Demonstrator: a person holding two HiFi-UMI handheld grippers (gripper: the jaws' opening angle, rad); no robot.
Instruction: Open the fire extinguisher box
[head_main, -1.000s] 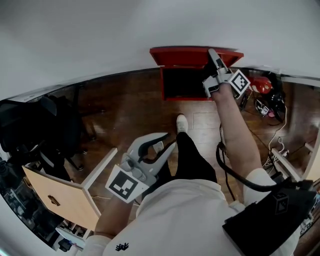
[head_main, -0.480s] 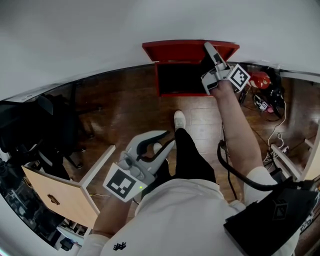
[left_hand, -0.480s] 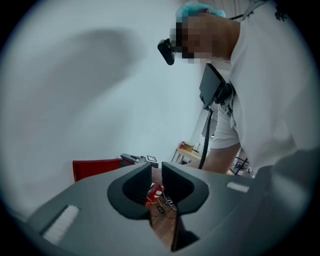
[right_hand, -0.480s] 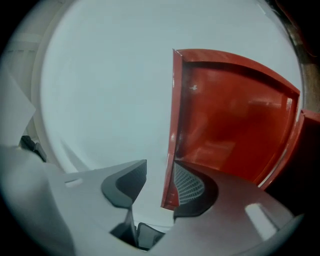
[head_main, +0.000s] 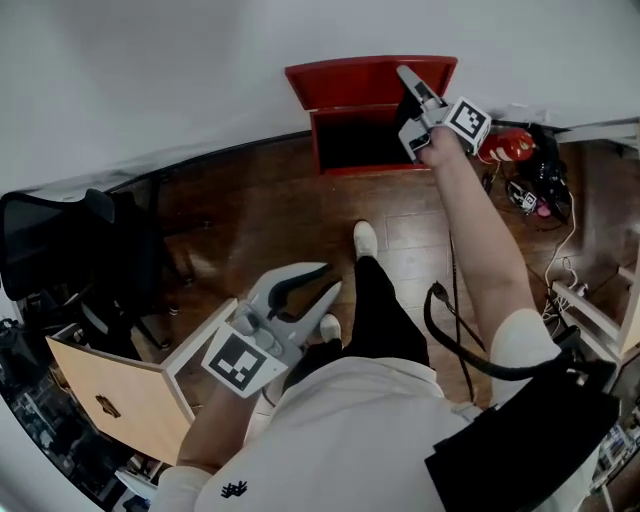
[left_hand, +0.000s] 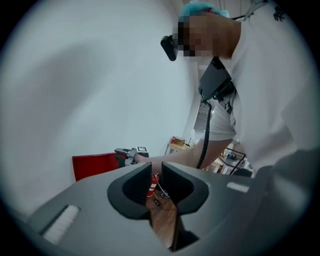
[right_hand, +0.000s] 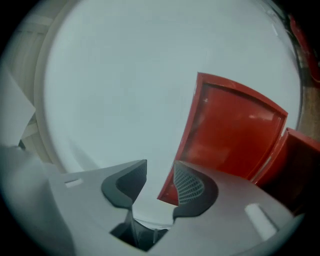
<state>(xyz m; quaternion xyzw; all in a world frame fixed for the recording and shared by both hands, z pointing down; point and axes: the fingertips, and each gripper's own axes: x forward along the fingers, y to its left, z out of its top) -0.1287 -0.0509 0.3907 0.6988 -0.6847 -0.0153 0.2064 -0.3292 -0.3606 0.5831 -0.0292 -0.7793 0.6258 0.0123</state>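
Observation:
The red fire extinguisher box (head_main: 325, 150) stands on the floor against the white wall, its lid (head_main: 350, 78) raised and its dark inside showing. My right gripper (head_main: 403, 76) reaches level to the lid's right end. In the right gripper view the lid (right_hand: 230, 135) stands just right of the gap, its edge by the right pad (right_hand: 189, 186). The right gripper (right_hand: 160, 180) has just been opening and is open, pads off the lid. My left gripper (head_main: 330, 278) hangs low near my body, open by a narrow gap with nothing in it (left_hand: 156, 177).
A red fire extinguisher (head_main: 505, 145) and tangled cables (head_main: 545, 190) lie right of the box. A black chair (head_main: 70, 250) and a wooden panel (head_main: 110, 390) stand at the left. My shoe (head_main: 366, 240) rests on the wooden floor before the box.
The right gripper has risen a little along the raised lid and rolled. The left gripper has drifted sideways near my body.

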